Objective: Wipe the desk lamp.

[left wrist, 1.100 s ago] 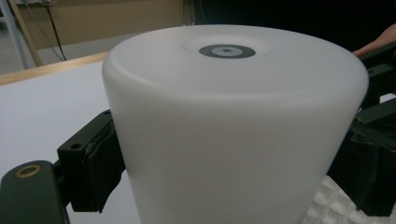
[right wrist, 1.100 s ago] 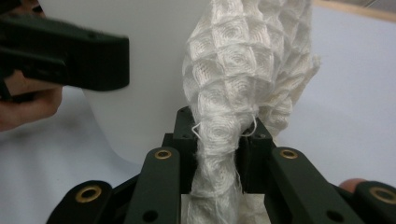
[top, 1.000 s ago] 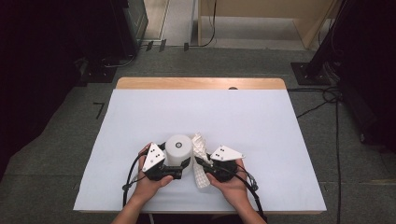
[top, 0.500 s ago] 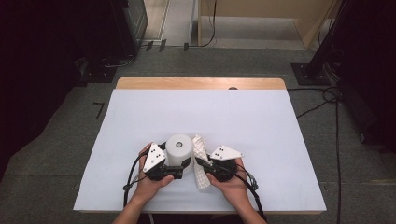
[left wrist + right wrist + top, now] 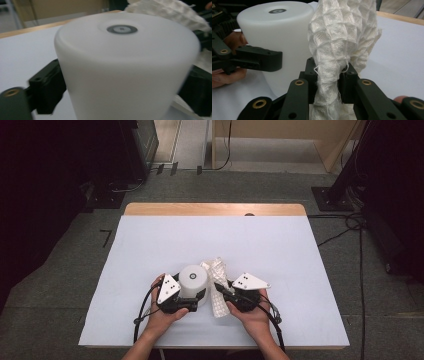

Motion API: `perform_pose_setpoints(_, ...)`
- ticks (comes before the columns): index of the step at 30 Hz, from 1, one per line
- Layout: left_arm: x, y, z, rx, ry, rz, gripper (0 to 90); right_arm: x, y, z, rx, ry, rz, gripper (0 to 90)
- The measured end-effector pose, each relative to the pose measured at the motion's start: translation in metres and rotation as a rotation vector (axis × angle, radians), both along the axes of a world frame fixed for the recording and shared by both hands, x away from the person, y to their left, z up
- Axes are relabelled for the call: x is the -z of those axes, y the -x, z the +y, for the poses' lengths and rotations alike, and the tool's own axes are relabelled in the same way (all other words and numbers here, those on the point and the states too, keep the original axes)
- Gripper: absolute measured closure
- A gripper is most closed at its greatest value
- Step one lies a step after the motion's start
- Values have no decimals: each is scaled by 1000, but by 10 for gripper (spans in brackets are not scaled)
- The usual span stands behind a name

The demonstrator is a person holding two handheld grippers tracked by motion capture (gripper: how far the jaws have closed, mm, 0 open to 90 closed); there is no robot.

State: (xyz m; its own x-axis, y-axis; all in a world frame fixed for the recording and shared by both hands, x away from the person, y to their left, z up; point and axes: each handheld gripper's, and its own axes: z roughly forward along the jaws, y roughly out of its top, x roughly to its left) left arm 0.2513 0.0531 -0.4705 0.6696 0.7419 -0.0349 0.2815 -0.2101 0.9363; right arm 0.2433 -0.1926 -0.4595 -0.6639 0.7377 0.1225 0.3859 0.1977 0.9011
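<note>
- Clamping the white waffle cloth (image 5: 342, 50) low in its bunched length, the right tool (image 5: 328, 82) had its jaws nearly closed; a tug could have slipped loose threads free.
- Gripping the white cylinder (image 5: 193, 281) across its sides, the left tool (image 5: 192, 301) risked tipping it.
- Both sat near the worktop (image 5: 300, 250) front edge, touching; wiping hard might have shoved the cylinder over.

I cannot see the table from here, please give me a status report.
Left claw shut on white cup. Right claw shut on white cloth, bunched upright beside the cup. Nothing in the way on the table.
</note>
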Motion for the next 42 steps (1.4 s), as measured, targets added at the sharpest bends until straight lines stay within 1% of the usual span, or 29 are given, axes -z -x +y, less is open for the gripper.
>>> perform_pose_setpoints(1,-1,1,-1,-6,17,5,0,0,0,0,2,3,-7,726)
perform_pose_setpoints(2,-2,3,-2,-24,13,1,0,0,0,-1,2,6,-10,726)
perform_pose_setpoints(5,-1,11,-11,-80,-32,-33,0,0,-1,-3,12,10,-9,727)
perform_pose_setpoints(6,-1,13,-14,-100,-33,-32,0,0,-1,-3,17,9,-10,726)
perform_pose_setpoints(8,-1,15,-20,-157,-49,-21,0,1,-2,-4,22,6,-6,726)
perform_pose_setpoints(10,-1,17,-23,-190,-50,-10,0,2,-2,-5,27,9,-6,726)
perform_pose_setpoints(12,-1,18,-25,-201,-54,0,18,2,-2,-4,28,15,-6,726)
perform_pose_setpoints(13,-1,19,-26,-205,-60,-4,41,3,-1,-3,29,17,-5,726)
perform_pose_setpoints(14,-1,21,-27,-209,-56,-17,62,3,-2,-3,27,20,-9,726)
perform_pose_setpoints(15,-2,21,-27,-207,-64,-18,82,4,-2,-2,26,18,-6,726)
perform_pose_setpoints(18,-3,17,-21,-178,-38,-4,84,5,-1,0,22,23,-2,726)
perform_pose_setpoints(19,-4,15,-17,-163,-22,5,85,6,-1,1,18,27,-4,726)
perform_pose_setpoints(21,-7,12,-9,-135,15,9,85,7,-1,3,12,32,0,726)
perform_pose_setpoints(22,-9,10,-5,-118,42,7,85,8,-1,4,6,35,0,726)
perform_pose_setpoints(24,-14,9,2,-88,83,0,85,11,-1,7,-5,44,10,726)
perform_pose_setpoints(27,-18,7,7,-35,107,-6,85,13,1,13,-22,56,15,726)
perform_pose_setpoints(30,-18,7,6,10,85,-13,86,11,3,15,-30,44,8,727)
perform_pose_setpoints(33,-15,9,1,42,58,-17,86,4,5,13,-30,27,-16,727)
perform_pose_setpoints(37,-12,10,-5,57,13,-21,86,-13,11,7,-30,-17,-88,727)
perform_pose_setpoints(39,-12,10,-5,59,12,-23,86,-20,13,5,-30,-33,-108,727)
perform_pose_setpoints(40,-13,10,-5,57,16,-22,85,-21,14,5,-31,-30,-113,727)
perform_pose_setpoints(42,-15,10,-4,48,22,-29,85,-18,14,7,-30,-16,-113,727)
